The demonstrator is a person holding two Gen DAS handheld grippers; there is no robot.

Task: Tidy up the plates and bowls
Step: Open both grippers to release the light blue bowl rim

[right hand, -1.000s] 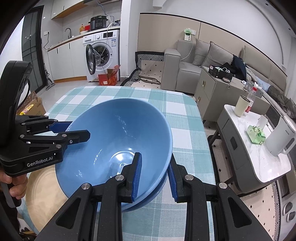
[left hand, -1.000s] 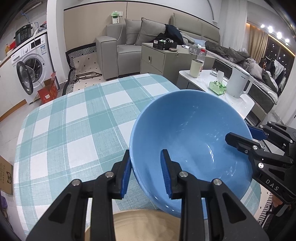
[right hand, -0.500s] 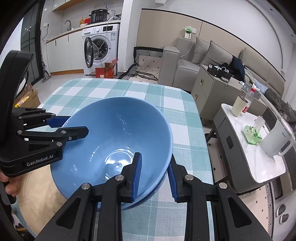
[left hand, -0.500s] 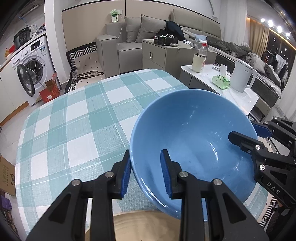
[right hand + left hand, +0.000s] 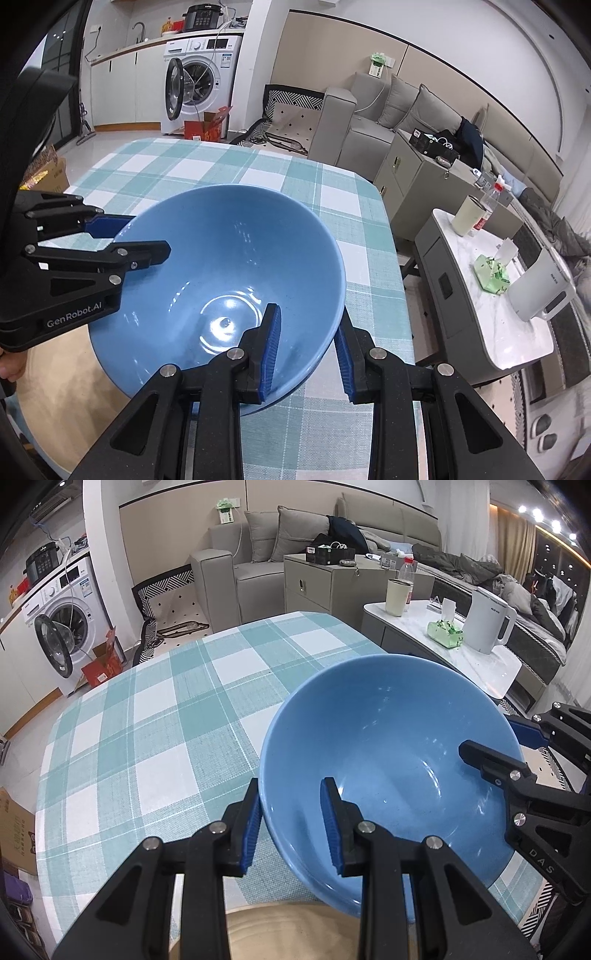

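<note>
A large blue bowl (image 5: 388, 746) is held tilted above the checked tablecloth. My left gripper (image 5: 291, 825) is shut on its near rim, one finger inside and one outside. My right gripper (image 5: 306, 349) is shut on the opposite rim of the same bowl (image 5: 229, 269). In the right wrist view a second blue rim (image 5: 280, 397) shows just under the bowl; I cannot tell whether they touch. A beige plate (image 5: 273, 934) lies on the table below my left gripper, and also shows in the right wrist view (image 5: 55, 387).
The table with the teal and white cloth (image 5: 147, 720) stretches away ahead. To the right stands a low white side table (image 5: 491, 295) with a kettle (image 5: 487, 622), a cup and a green tissue box. A sofa and washing machine stand beyond.
Both grippers keep their hold on the bowl. The bowl has risen and moved a little toward the near side, over the beige plate.
</note>
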